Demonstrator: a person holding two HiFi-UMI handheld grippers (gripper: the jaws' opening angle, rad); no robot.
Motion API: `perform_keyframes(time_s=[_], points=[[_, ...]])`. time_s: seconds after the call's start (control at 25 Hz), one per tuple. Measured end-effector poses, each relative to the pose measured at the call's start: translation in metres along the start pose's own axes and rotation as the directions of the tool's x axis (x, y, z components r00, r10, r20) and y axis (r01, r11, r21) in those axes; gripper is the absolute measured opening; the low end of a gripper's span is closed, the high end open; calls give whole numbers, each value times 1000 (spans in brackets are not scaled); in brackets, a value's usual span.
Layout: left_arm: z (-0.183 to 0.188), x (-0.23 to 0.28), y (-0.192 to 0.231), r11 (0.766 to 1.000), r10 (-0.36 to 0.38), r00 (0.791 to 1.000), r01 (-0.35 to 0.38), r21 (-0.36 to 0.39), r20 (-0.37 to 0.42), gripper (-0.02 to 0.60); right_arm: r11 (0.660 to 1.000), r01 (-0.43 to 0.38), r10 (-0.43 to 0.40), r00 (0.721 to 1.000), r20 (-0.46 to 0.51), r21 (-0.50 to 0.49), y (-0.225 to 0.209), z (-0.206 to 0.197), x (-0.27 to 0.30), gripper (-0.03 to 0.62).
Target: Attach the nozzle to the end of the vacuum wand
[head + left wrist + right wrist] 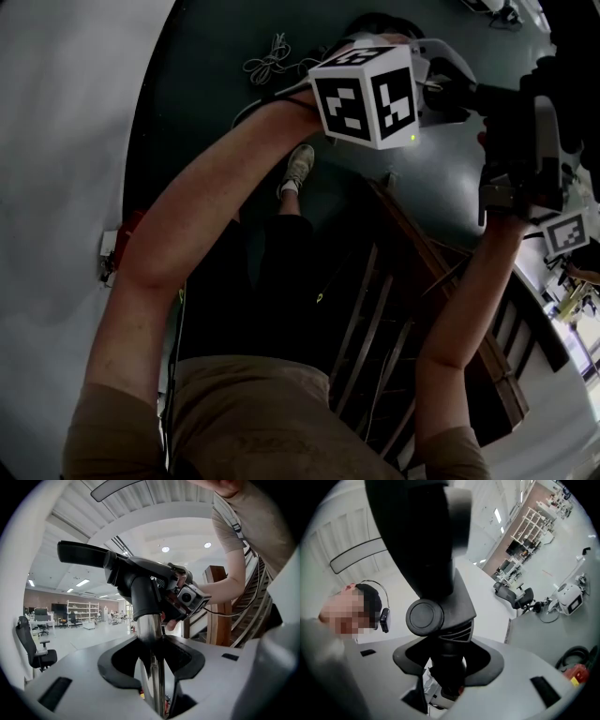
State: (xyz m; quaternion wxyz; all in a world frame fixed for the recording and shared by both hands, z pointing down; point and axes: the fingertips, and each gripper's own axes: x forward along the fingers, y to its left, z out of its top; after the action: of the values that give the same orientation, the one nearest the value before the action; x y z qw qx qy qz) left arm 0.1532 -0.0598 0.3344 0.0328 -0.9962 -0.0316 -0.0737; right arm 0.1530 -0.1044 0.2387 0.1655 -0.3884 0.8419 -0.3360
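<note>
In the left gripper view a shiny metal vacuum wand (pixel 150 634) rises between the jaws of my left gripper (pixel 152 663), which is shut on it. A black nozzle (pixel 136 576) caps the wand's upper end, with its flat mouth pointing left. My right gripper (pixel 180 599) grips that nozzle from the right side. The right gripper view has the nozzle's black neck (pixel 443 620) clamped in my right gripper (pixel 445 679). From the head view both grippers are raised in front of me: the left gripper (pixel 450 84) with its marker cube (pixel 366 94), and the right gripper (pixel 520 141). The joint itself is too dark to make out.
A wooden stair railing (pixel 412 309) stands right below my arms and close on the right (pixel 220 606). A coiled cable (pixel 272 61) lies on the dark floor. Office chairs (pixel 35 646) and shelves (pixel 82 613) stand far off in the hall.
</note>
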Motion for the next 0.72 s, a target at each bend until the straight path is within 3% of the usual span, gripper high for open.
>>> perform_keyframes(time_s=[0.12,0.24,0.44,0.6,0.72], points=[[0,1,-4,1000,-15,1000,16,-17,6,156,992,-121,120,992,-38,-38,9,-5,-4,196],[2,3,-10,998,-44,999,45,-34,22,153,968,-249,245,965,-93,-35,17,-7,-9,196],[6,7,-25,989,-131,990,134,-63,52,149,928,-372,364,918,-157,-28,28,-11,-19,196],[8,15,-41,974,-201,976,209,-92,85,146,916,-398,384,906,-180,-51,35,-14,-31,195],[9,16,-34,982,-169,983,174,-74,69,143,940,-333,321,938,-132,-77,31,-14,-31,195]])
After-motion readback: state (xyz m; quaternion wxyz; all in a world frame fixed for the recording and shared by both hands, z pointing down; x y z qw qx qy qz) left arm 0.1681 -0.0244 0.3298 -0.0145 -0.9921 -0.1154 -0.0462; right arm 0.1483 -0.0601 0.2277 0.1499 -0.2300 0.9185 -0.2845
